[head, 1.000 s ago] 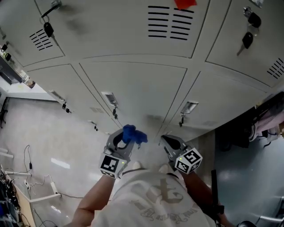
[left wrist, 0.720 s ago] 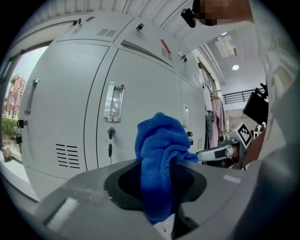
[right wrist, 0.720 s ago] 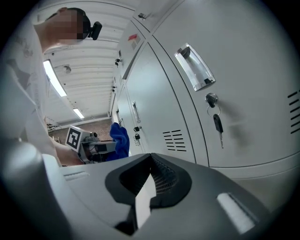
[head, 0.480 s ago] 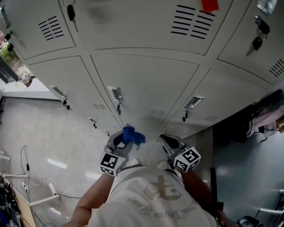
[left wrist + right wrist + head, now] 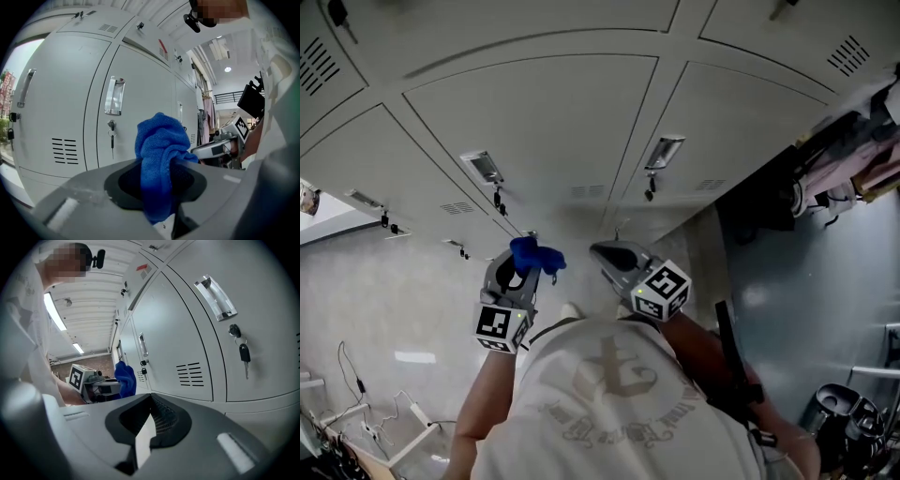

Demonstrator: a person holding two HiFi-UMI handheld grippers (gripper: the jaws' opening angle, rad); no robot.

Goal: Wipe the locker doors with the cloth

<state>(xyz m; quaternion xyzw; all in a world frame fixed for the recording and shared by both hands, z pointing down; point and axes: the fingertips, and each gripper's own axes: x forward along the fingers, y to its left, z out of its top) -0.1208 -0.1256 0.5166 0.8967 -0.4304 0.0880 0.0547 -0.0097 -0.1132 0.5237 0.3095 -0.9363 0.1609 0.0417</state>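
A bank of grey metal lockers [image 5: 544, 122] is seen from above, standing on a pale, glossy floor [image 5: 384, 300]. To the right of the bank a darker grey floor [image 5: 811, 309] is shown, with clothing hung at the upper right [image 5: 853, 155]. Loose cables [image 5: 352, 375] are seen on the pale floor at the lower left. Strip lights [image 5: 55, 310] are shown on the ceiling in the right gripper view.

Every locker door in view is shut, so nothing inside them can be made out. On the two doors just ahead, one metal handle is fitted to each: the left handle [image 5: 483, 167] and the right handle [image 5: 664, 152]. One key is hung below each, the left key [image 5: 499, 200] and the right key [image 5: 649, 193]. Vent slots [image 5: 190, 375] are cut into the door beside the right hand-held gripper.

One blue cloth [image 5: 159, 150] is counted. It is pinched between the jaws of the left hand-held gripper [image 5: 519, 270], bunched above them and held near the locker doors without touching them. Two grippers are counted in all. The right hand-held gripper [image 5: 605, 253] is held just beside the left; its jaws are drawn together, and nothing is held between them. Both are held in front of the person's pale shirt [image 5: 619, 403].
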